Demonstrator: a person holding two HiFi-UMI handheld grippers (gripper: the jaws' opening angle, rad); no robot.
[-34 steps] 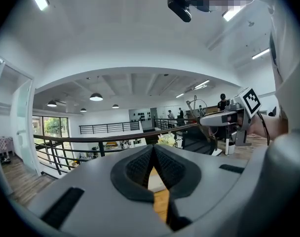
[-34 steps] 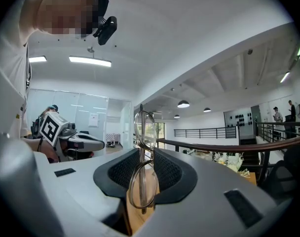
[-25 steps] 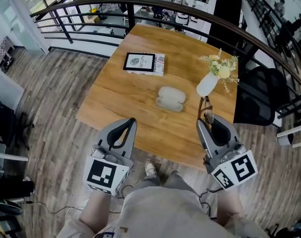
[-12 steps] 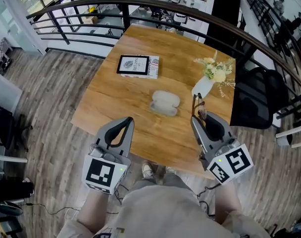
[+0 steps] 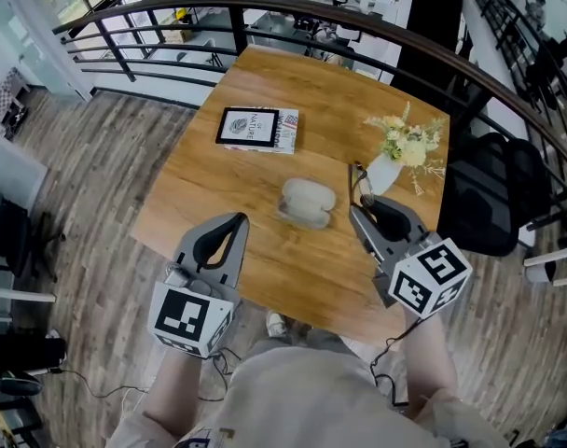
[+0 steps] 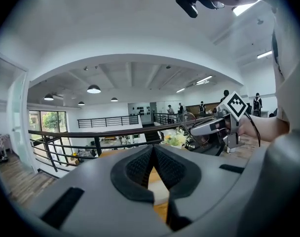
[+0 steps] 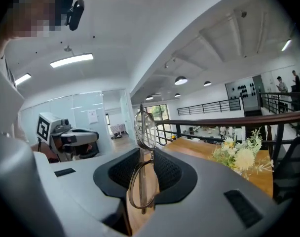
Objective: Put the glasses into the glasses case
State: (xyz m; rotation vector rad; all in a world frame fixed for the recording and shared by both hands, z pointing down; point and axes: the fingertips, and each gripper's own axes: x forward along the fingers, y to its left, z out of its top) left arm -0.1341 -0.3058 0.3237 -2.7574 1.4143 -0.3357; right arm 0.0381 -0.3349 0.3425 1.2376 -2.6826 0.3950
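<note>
The step in hand, as I judge it, is bringing the glasses to the case; nothing is in the case yet. The right claw is closed on the glasses, which sit between its pads and stand out past its tips. The left claw has its tips together and carries nothing.

The glasses case lies on the table, just to the left of the right claw's tips and ahead of the left claw, a little to that claw's right. The vase with flowers stands close on the other side of the right claw.

The case is pale grey and rounded, and it looks shut, though I cannot be sure of this. If it is shut, the next move calls for the free left claw to open or steady it. After that, the right claw should lower the glasses flat into it. The vase is near, so the right claw has little room on that side.

The glasses are thin, with a metal frame and round clear lenses. They are folded and held on edge, one lens above the other.
</note>
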